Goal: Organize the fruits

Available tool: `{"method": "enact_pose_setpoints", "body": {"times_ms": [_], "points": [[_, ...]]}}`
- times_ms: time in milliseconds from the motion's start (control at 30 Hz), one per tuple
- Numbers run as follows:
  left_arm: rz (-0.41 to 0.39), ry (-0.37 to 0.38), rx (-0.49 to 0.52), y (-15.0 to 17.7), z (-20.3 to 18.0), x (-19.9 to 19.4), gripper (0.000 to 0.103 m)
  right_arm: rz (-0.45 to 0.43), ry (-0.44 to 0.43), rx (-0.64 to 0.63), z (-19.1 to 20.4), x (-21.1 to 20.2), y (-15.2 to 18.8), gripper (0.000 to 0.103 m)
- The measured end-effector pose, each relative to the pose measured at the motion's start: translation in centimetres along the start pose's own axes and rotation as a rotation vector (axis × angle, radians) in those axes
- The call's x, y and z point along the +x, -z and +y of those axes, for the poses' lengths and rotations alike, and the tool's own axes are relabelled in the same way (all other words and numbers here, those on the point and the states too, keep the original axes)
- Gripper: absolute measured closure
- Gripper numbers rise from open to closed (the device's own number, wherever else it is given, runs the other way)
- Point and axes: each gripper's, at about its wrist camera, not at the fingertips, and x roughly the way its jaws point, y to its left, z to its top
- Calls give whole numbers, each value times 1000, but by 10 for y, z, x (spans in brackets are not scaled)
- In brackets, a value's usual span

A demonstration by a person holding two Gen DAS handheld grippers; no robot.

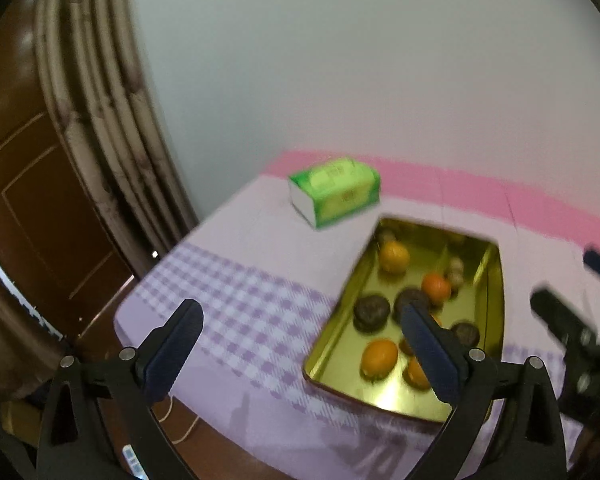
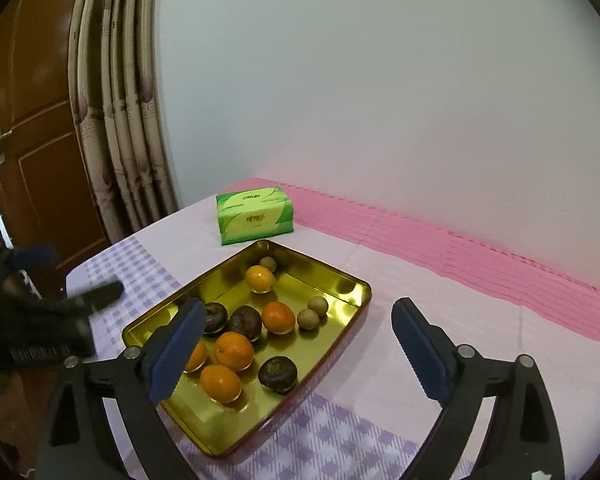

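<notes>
Right gripper (image 2: 298, 346) nearest lens, jaws wide, nothing held; left finger overlaps gold tray (image 2: 336, 354) rim at 9 o'clock. Tray holds oranges (image 2: 233, 351), dark round fruits (image 2: 277, 374), small tan fruits (image 2: 308, 319); all at 10–11 o'clock of gap. Left gripper (image 1: 300, 350) wide too, empty, tray (image 1: 336, 360) at 2 o'clock. Green tissue pack (image 2: 255, 220) beyond tray, 12 o'clock.

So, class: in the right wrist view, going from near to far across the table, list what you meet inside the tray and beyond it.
Near orange → dark round fruit → reddish orange → yellow-orange fruit → small brown fruit → tray's far rim → green tissue pack → pink strip.
</notes>
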Motion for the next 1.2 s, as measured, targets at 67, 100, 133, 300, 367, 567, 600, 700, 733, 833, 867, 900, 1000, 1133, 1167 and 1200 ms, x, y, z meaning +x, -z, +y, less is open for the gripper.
{"method": "enact_pose_setpoints", "body": {"times_ms": [67,100,133,300,367,567,600,700,733,833,867,900,1000,1133,1167,1200], "points": [[-41,-15,-23,-5,6,-13,2,-17,11,10,-2,-9,1,9],[-60,-23,-28,-7,7,-19,1,-24,13,14,-2,-13,1,9],[-94,-33,-33,-10,9,-29,1,-29,15,16,-3,-17,1,8],[-257,-73,-23,-19,14,-72,0,-56,25,18,-5,-38,-2,8],[-317,-82,-9,-22,13,-91,0,-69,26,21,-5,-48,-4,8],[-394,-21,5,-28,11,-138,0,-100,24,33,-7,-70,-7,6],[-397,3,7,-29,11,-144,0,-104,24,37,-9,-72,-7,6],[-405,60,20,-30,8,-158,0,-113,25,47,-12,-82,-6,5],[-402,71,23,-29,6,-163,0,-116,25,50,-12,-86,-6,5],[-363,129,15,-31,5,-169,0,-124,30,49,-13,-94,-5,5],[-346,145,6,-31,7,-169,0,-123,33,46,-12,-96,-4,4],[-332,162,-2,-31,7,-171,0,-123,39,42,-11,-98,-4,4],[-293,202,-31,-31,12,-170,0,-126,43,33,-8,-103,-2,4],[-280,196,-54,-29,19,-170,0,-130,45,21,-3,-108,-1,4],[-277,191,-59,-28,19,-168,0,-131,44,17,-1,-109,-2,4],[-272,187,-61,-28,20,-167,0,-132,44,14,0,-109,-2,4]]}}
